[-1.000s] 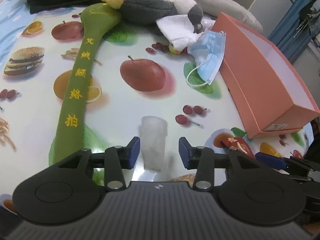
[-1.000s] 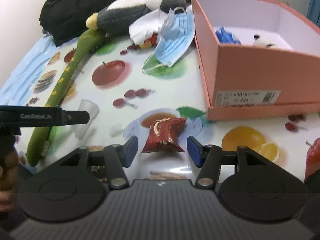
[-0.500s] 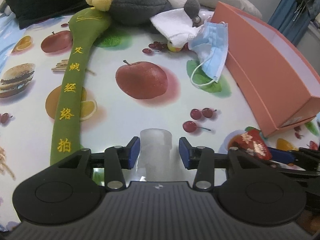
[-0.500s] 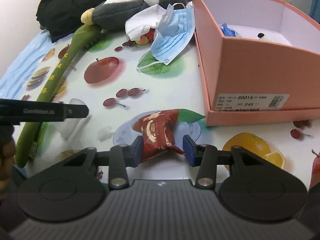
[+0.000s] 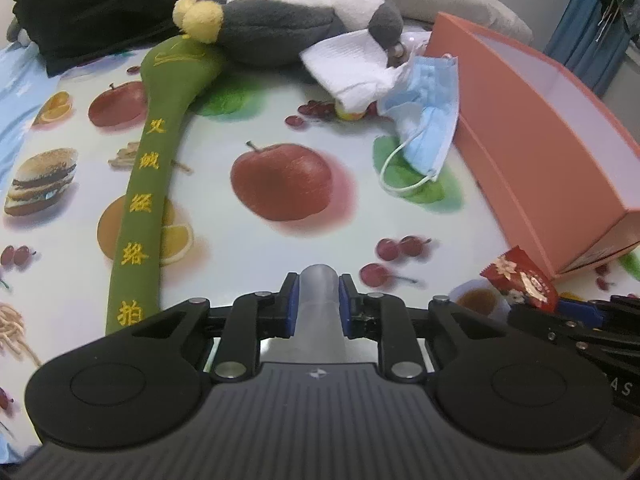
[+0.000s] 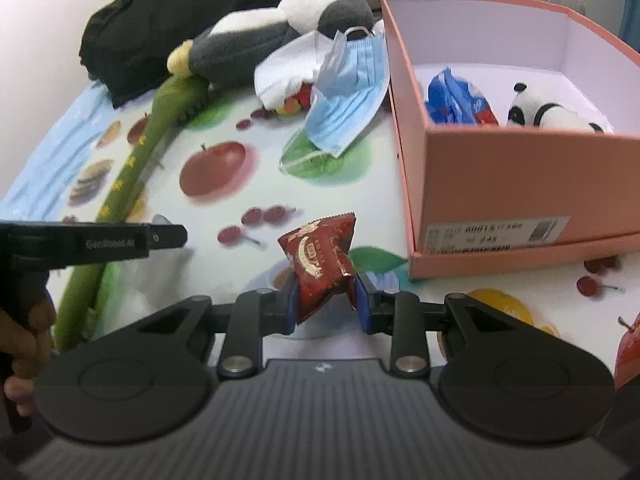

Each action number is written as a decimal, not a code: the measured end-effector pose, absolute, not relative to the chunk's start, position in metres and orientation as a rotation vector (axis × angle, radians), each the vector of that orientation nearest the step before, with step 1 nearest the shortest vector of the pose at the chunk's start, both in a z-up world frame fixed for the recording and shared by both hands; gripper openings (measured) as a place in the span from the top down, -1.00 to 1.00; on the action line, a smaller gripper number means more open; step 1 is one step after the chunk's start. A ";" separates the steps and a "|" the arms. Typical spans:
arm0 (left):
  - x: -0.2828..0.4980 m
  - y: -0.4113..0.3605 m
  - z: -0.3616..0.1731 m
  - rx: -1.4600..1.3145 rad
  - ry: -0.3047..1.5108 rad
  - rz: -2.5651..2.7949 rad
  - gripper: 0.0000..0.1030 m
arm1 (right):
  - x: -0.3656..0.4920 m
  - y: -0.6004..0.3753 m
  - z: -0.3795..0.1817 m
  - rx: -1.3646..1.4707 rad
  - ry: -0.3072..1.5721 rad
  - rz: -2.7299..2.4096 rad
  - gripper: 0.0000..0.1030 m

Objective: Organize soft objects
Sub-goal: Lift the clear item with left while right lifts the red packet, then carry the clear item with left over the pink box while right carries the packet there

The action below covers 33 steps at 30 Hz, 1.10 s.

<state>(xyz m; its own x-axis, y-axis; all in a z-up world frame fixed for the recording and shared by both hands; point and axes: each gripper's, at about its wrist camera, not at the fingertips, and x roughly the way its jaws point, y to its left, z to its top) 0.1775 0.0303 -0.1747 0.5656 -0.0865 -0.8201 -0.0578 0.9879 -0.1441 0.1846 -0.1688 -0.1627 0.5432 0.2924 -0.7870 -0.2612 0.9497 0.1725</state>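
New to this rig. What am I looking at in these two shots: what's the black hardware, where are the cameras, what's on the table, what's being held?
No robot arm here: a person holds a two-finger gripper in each hand, and a fisheye camera on each looks forward along its fingers.

The left gripper has just been closing on a soft translucent cup, now pinched between its blue pads. The right gripper has just been closing on a red snack packet and grips it.

On the fruit-print tablecloth lie a long green padded stick, a grey plush penguin, a white cloth and a blue face mask. The open pink box already holds a panda toy and a blue packet.
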 end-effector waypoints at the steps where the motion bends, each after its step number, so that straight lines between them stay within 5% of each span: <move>1: 0.178 0.029 -0.170 -0.158 0.966 -0.016 0.54 | 0.186 -0.170 -0.158 0.039 0.936 0.331 0.38; 22: 0.231 -0.027 -0.013 -0.266 0.755 -0.143 0.53 | 0.222 -0.218 -0.020 0.122 0.685 0.312 0.38; 33: 0.294 -0.109 0.015 -0.211 0.743 -0.304 0.53 | 0.255 -0.282 0.008 0.156 0.612 0.192 0.38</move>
